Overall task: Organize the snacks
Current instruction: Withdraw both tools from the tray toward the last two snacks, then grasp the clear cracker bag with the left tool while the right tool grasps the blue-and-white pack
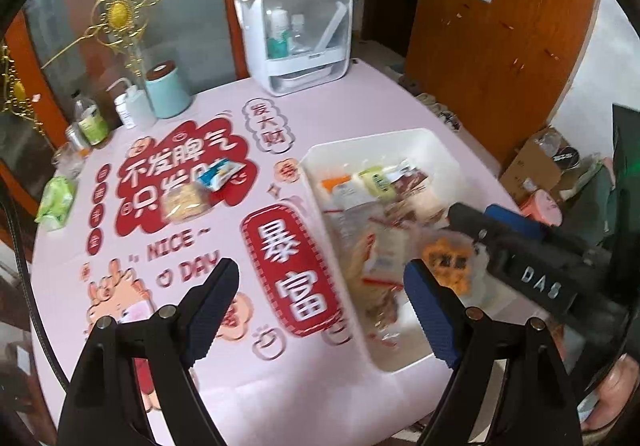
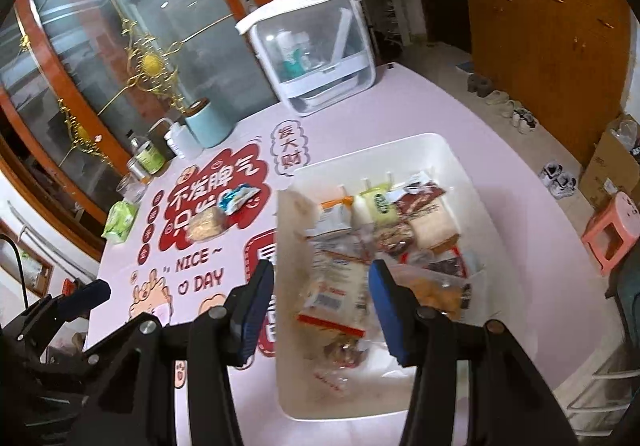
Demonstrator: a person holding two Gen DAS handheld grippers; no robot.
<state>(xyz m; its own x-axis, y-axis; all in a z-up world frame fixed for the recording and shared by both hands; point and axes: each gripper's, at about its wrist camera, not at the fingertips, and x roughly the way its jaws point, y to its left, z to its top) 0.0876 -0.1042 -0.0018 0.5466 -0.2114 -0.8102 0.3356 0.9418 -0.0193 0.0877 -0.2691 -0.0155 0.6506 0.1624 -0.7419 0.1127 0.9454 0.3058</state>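
Observation:
A white bin (image 1: 420,138) sits on the right of the pink printed tablecloth (image 1: 320,114), filled with several wrapped snacks. An orange-printed packet (image 1: 444,262) lies among them. Left of the bin, two snacks lie on the cloth: a blue-and-white packet (image 1: 220,174) and a beige cracker pack (image 1: 188,202). My left gripper (image 1: 322,268) hangs wide open over the bin's left rim and holds nothing. My right gripper (image 2: 322,266) hovers above the bin (image 2: 400,140), jaws apart with nothing between them. It also shows in the left wrist view as the right gripper (image 1: 474,209).
At the back stand a white cosmetics organiser (image 1: 296,38), a teal canister (image 1: 166,90), a squeeze bottle (image 1: 132,108) and a green-labelled jar (image 1: 92,122). A green tissue pack (image 1: 56,202) lies at the left edge. A pink stool (image 2: 612,230) and shoes are on the floor to the right.

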